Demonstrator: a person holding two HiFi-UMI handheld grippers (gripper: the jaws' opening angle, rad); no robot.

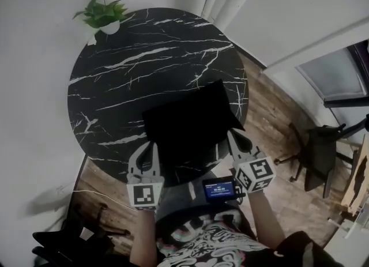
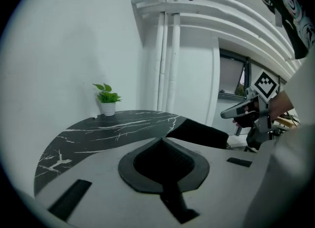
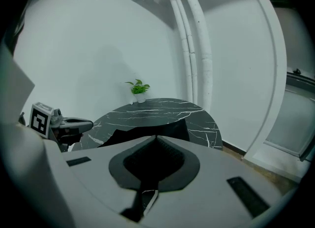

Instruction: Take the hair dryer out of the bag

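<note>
left tool [image 1: 149,149]: jaws together, holding nothing, by the bag's near-left edge | right tool [image 1: 233,139]: jaws together, empty, by its near-right edge | black bag [image 1: 193,127]: lies flat on the bench [image 1: 127,58] | hair dryer: not visible, we judge it inside the bag | progress: nothing done yet; we must grip, open and lift out

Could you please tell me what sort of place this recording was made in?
Likely an office or studio room: a round black marble-look table with a small potted plant, a black swivel chair on the wood floor, and white walls.
</note>
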